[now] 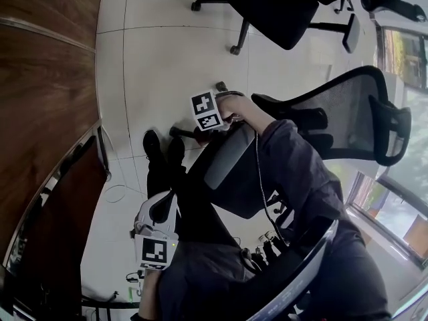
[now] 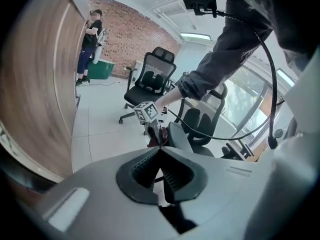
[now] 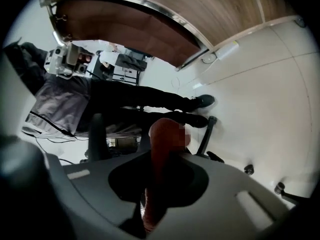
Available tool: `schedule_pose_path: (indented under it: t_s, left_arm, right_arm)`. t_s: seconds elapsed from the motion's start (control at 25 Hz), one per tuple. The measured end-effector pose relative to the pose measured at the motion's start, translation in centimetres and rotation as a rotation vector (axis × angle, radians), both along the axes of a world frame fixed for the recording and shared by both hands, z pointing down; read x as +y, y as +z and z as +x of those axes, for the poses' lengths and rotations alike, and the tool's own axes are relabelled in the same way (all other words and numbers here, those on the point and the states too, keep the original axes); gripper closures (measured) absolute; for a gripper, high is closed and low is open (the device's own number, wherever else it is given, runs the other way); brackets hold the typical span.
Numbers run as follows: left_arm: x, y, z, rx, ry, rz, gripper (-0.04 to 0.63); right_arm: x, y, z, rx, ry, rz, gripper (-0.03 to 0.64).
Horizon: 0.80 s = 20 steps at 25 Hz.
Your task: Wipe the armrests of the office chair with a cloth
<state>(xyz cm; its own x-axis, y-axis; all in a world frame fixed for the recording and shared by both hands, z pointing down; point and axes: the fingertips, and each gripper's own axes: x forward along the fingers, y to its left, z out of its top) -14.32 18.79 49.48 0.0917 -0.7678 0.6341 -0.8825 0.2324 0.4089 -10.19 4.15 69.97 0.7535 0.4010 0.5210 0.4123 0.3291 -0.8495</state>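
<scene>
The left gripper (image 1: 160,209) sits low and close to the person's body, its marker cube (image 1: 155,251) facing up. Its jaws are closed together with nothing between them. They point forward towards the right gripper (image 3: 166,160), which is held out further ahead in the person's right hand (image 1: 244,108).

The right gripper's jaws are clamped on a reddish-brown cloth (image 3: 162,134), which sticks out past the jaw tips as a rounded fold. Seen from the left gripper, the cloth hangs just beside the near end of a grey padded armrest (image 1: 224,159). Whether the two touch cannot be told.

The armrest runs at a slant directly below the right gripper. Beyond the armrest, to the right gripper's right, is the office chair (image 1: 341,109), with a black mesh back and a headrest.

Below the right gripper, the person's legs in dark trousers reach out to black shoes (image 1: 152,142) on the pale tiled floor (image 1: 160,59).

To the left of both grippers stands a wood-panelled wall (image 1: 40,79). Further off across the floor is a second black chair on castors (image 1: 274,5). In the left gripper view, another person (image 2: 91,39) stands far away in front of a brick wall (image 2: 135,39).
</scene>
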Motion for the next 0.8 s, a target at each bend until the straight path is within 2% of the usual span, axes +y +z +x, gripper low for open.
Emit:
schedule_pose_path:
  t_s: [0.12,0.24,0.4,0.64,0.8]
  left_arm:
    - [-0.3,-0.6,-0.1,-0.019,0.003,0.013,0.58]
    - [-0.1,-0.9,0.0,-0.032,0.0,0.015,0.58]
    - [0.0,-0.9,0.5,-0.042,-0.003,0.017,0.58]
    - [0.8,-0.4,2.0,-0.031,0.012,-0.001,0.58]
    - [1.2,-0.4,2.1,-0.039,0.015,-0.015,0.58]
  right_arm:
    - [1.1,-3.6,0.0,0.019,-0.034,-0.065,0.563]
    - [1.3,-4.1,0.2,-0.006,-0.082,-0.068,0.563]
    - [0.8,-0.8,0.0,-0.035,-0.053,-0.015,0.563]
    - [-0.8,5.7,0.4,-0.063,0.003,0.121,0.563]
    - [-1.2,6.3,0.6,-0.094,0.0,0.141,0.563]
